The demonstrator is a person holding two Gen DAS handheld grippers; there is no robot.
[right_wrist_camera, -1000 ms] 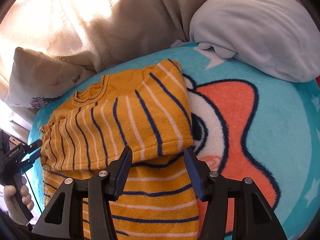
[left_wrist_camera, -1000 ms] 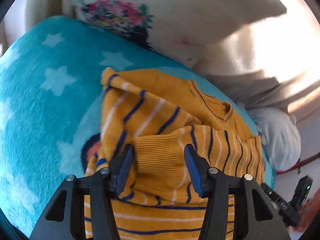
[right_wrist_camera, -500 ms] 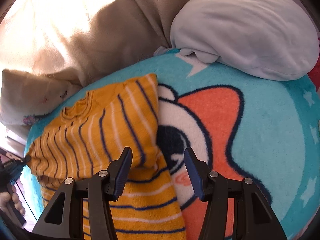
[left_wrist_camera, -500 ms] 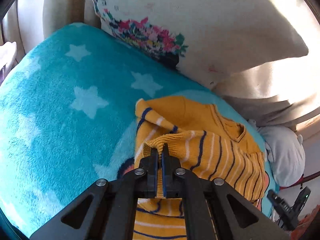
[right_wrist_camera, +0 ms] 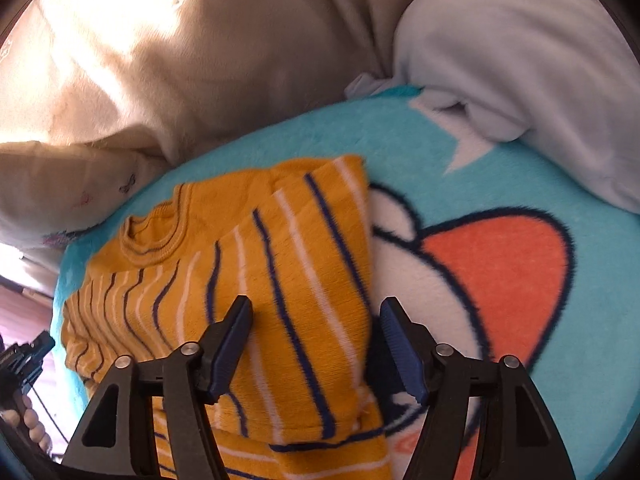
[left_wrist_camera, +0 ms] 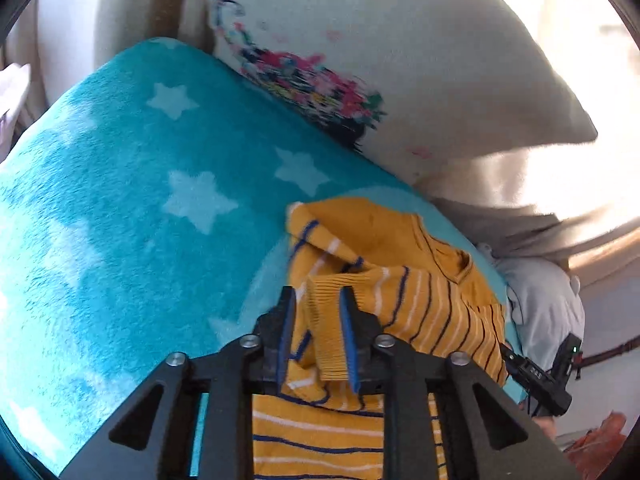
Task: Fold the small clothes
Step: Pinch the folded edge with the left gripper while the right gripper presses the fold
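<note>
The left gripper (left_wrist_camera: 316, 332), jaws opening, has the ribbed cuff (left_wrist_camera: 324, 320) of a yellow striped sweater (right_wrist_camera: 240, 264) loose between its pads. The right gripper (right_wrist_camera: 316, 344) hangs spread above the sweater, which lies sleeve-folded on a turquoise star-printed blanket (left_wrist_camera: 120, 200). No readable writing shows.

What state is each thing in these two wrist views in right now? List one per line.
Yellow striped sweater: lying on the blanket, both sleeves folded in.
Sleeve cuff: between the left jaws.
Left gripper: jaws opening around the cuff.
Right gripper: open above the sweater.
Teal blanket: spread flat.
</note>
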